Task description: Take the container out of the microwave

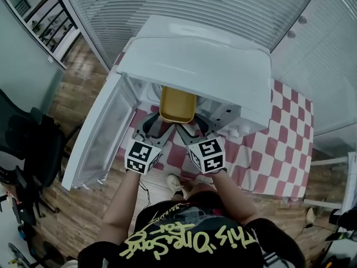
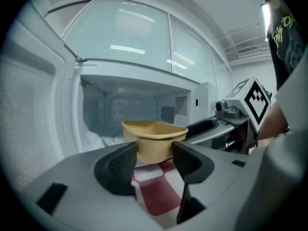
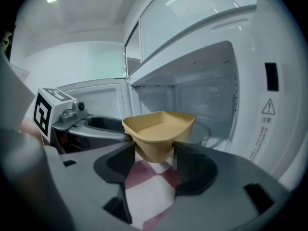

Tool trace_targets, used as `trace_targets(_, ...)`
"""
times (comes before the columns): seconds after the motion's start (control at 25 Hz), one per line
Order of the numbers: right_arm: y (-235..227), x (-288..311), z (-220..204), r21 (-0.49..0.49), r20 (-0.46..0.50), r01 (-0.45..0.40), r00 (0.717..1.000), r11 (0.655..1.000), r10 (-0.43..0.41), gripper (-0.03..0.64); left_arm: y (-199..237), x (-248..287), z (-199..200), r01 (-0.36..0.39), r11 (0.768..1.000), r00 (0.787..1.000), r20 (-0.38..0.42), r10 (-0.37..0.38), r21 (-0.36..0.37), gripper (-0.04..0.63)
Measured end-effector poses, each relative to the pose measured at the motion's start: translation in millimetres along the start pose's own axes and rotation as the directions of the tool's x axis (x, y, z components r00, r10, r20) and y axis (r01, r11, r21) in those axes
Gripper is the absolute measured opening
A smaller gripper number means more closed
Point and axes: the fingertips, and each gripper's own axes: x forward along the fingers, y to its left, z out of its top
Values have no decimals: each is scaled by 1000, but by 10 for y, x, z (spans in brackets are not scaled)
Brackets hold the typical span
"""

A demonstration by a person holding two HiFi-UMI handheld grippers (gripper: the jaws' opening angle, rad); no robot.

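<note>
From the head view, my left tongs point(image 1: 160, 126) and right tongs point(image 1: 191, 128) reach side by side into the mouth of the white microwave point(image 1: 195, 66). Its door point(image 1: 97, 138) hangs wide open on the left. The yellow container point(image 1: 177, 105) sits right at the opening, half under the top edge, with both pairs of tongs meeting its near end. The microwave stands on a surface covered by a red-and-white checked cloth point(image 1: 279, 144), and a wooden floor point(image 1: 83, 205) lies below.

In the left gripper view, my left tongs point(image 2: 155, 154) are spread wide and pinch the container point(image 2: 154, 134) by one lower corner, a pad pressed on either side. The checked cloth shows beneath it. The right tongs come in from the right, marker cube point(image 2: 256, 100) upward.

In the right gripper view, my right tongs point(image 3: 151, 160) pinch the container point(image 3: 159, 129) at its other near corner in the same way. Its base hangs clear of the cloth, in front of the open cavity. The container looks empty.
</note>
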Motion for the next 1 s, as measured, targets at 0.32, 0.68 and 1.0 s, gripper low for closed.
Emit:
trace_targets(0.32, 122, -204, 80, -27, 16, -68, 998, 997, 68, 255, -158, -209, 119, -77, 997, 997, 24, 77, -13, 235)
trace_targets(0.68, 279, -524, 137, -87, 17, -176, 984, 980, 178, 254, -438, -492, 227, -199, 979, 979, 27, 200, -47, 235)
trace_targets(1.0, 406, -894, 94, -121, 11, -276, 960, 954, 279, 253, -811, -731, 278, -287, 951, 955, 45, 294, -115, 235)
